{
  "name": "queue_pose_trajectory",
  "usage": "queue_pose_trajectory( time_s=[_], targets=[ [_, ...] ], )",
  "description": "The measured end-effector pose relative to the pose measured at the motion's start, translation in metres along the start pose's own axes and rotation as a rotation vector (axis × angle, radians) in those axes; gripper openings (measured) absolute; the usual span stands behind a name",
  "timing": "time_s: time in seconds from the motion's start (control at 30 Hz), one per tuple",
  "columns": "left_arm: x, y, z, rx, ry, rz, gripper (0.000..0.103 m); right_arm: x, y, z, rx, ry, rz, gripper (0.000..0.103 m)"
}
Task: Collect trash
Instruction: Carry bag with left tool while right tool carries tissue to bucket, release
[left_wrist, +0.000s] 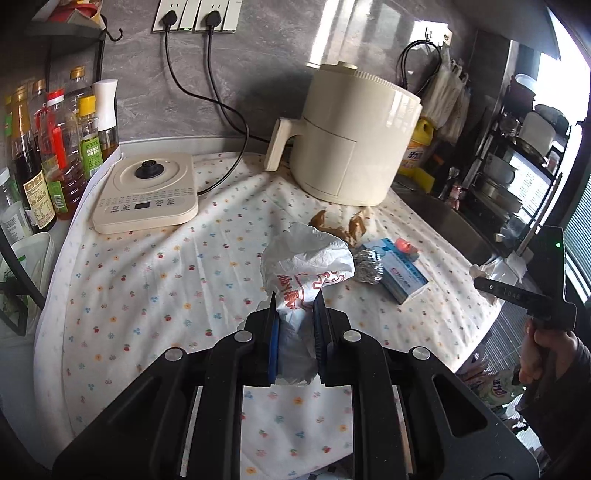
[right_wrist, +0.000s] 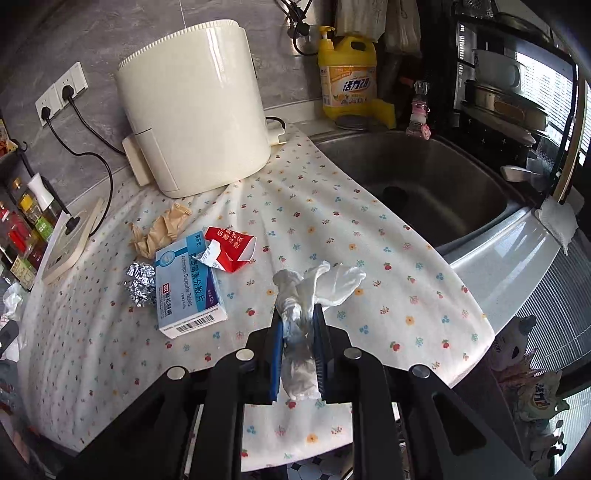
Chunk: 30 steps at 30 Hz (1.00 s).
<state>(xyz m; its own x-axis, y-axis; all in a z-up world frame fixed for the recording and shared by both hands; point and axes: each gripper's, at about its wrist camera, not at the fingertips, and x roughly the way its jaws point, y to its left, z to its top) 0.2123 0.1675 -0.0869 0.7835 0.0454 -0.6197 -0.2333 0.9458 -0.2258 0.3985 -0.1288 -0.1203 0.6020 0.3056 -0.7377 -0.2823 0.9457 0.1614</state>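
White bag (left_wrist: 306, 266), red print, crumpled, pinched in left gripper (left_wrist: 297, 306), above cloth (left_wrist: 147, 295) near front edge. Twisted white tissue (right_wrist: 317, 284) clamped in right gripper (right_wrist: 298, 321), over cloth's sink-side front. Both pointing down. Foil ball (right_wrist: 139, 282), pill box (right_wrist: 188, 286), red wrapper (right_wrist: 232, 253), brown paper (right_wrist: 162, 229) mid-cloth. Air fryer (right_wrist: 195, 110) at back, sink (right_wrist: 424, 177) right.

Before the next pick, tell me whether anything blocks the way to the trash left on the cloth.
Nothing visible blocks the foil ball, medicine box or red wrapper. But the left gripper is shut on a plastic bag and the right gripper on a tissue.
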Motion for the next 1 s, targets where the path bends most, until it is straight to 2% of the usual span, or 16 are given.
queue_pose_trajectory(
  time_s=[0.23, 0.47, 0.7, 0.83, 1.0],
  targets=[
    [-0.021, -0.057, -0.010, 0.034, -0.044, -0.067, 0.016, -0.047, -0.018, -0.016, -0.008, -0.018, 0.055, 0.015],
    [-0.018, -0.110, -0.023, 0.079, -0.018, -0.142, 0.016, -0.079, -0.051, -0.042, 0.003, -0.021, 0.050, 0.016],
    [-0.001, -0.162, -0.044, 0.122, 0.055, -0.230, 0.015, -0.098, -0.092, -0.074, 0.049, -0.002, 0.023, 0.016],
    [0.010, -0.189, -0.060, 0.140, 0.107, -0.290, 0.009, -0.108, -0.117, -0.093, 0.078, 0.013, -0.003, 0.016],
    [0.024, -0.223, -0.088, 0.171, 0.179, -0.357, 0.007, -0.118, -0.147, -0.119, 0.113, 0.043, -0.033, 0.016]
  ],
)
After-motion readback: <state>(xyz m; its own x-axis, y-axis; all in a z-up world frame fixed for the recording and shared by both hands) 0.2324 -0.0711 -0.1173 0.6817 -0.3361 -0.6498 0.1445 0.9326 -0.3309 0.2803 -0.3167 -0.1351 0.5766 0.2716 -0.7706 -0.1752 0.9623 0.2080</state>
